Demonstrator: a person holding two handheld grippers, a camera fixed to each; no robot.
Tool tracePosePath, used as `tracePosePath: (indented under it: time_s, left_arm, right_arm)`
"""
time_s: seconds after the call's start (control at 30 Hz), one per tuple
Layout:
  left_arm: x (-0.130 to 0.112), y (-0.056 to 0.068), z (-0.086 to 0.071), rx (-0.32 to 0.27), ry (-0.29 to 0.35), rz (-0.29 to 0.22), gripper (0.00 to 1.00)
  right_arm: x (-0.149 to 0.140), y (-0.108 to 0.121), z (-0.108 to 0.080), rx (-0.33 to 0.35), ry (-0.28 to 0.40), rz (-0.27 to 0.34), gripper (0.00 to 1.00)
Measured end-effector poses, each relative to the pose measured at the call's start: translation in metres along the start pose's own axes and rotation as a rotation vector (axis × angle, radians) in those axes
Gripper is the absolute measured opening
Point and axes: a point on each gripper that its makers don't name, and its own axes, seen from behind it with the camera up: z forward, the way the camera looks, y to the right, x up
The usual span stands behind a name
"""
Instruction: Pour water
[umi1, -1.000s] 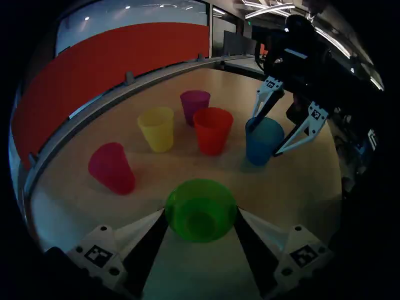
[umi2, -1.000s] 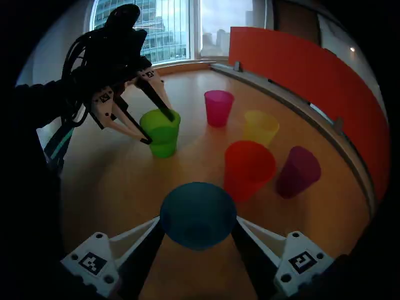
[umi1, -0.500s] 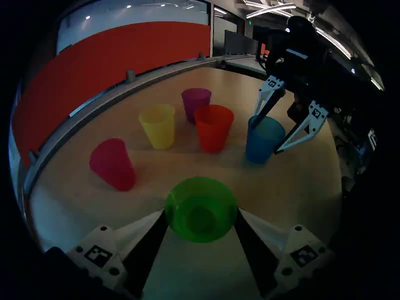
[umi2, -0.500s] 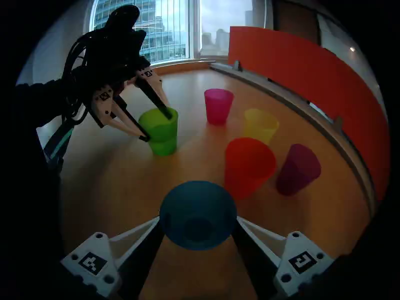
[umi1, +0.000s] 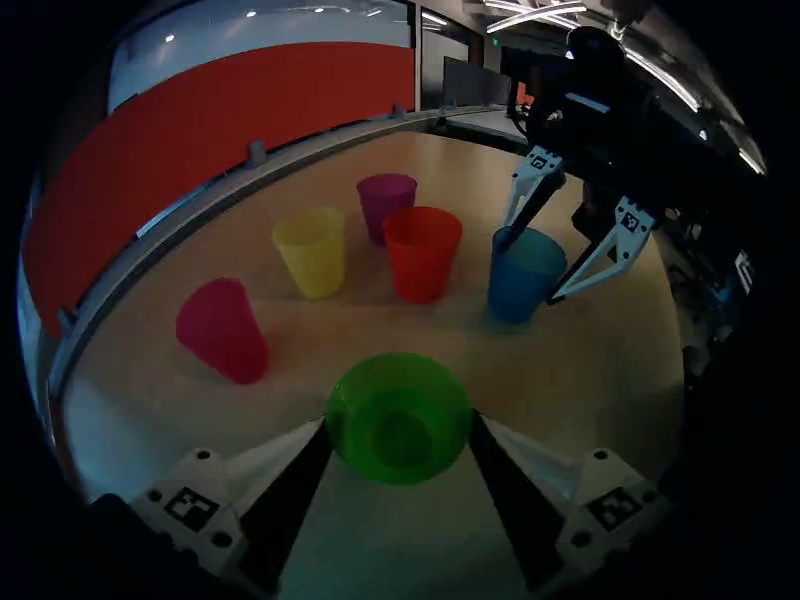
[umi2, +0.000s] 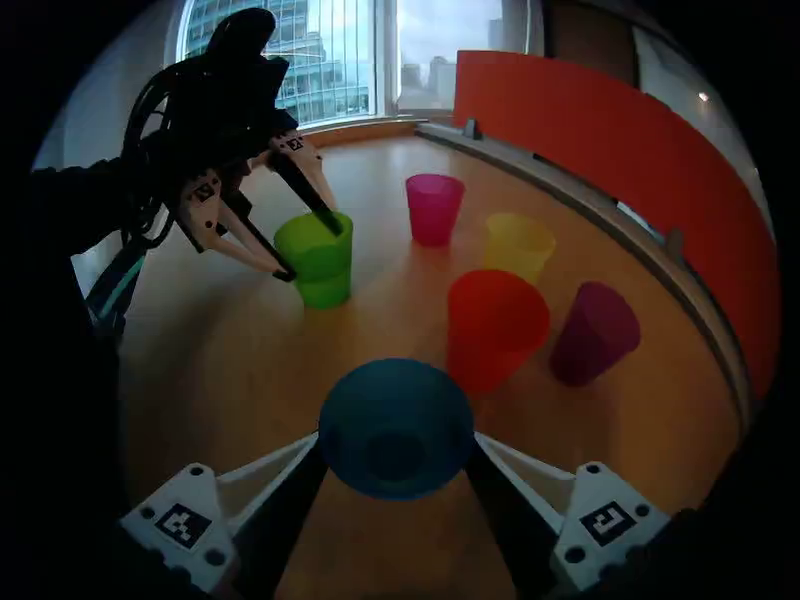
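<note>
Gripping one cup per tool over the wooden worktop (umi1: 600, 360).
Passing, left to right, a pink cup (umi1: 222, 330), yellow cup (umi1: 311, 250), purple cup (umi1: 386, 200) and red cup (umi1: 421, 252), upright between the tools; clamping the left tool (umi1: 398, 425), slanted downward, on the upright green cup (umi2: 315, 258); opposite, clamping the right tool (umi2: 395, 438) likewise on the upright blue cup (umi1: 522, 272).

I can read no text, number or brand anywhere; the square markers (umi1: 190, 508) show only black-and-white patterns, no lettering.
</note>
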Motion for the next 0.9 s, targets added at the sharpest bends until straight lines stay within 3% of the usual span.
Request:
tracePosePath:
  time_s: [0.47,0.9]
  left_arm:
    - [-0.002,-0.003,0.001,0.015,-0.008,0.000,0.96]
    - [-0.024,-0.008,-0.009,0.034,-0.026,-0.027,0.96]
  right_arm:
    - [-0.004,0.001,-0.001,-0.011,-0.004,0.007,1.00]
    - [-0.022,0.004,-0.015,-0.039,-0.018,0.029,1.00]
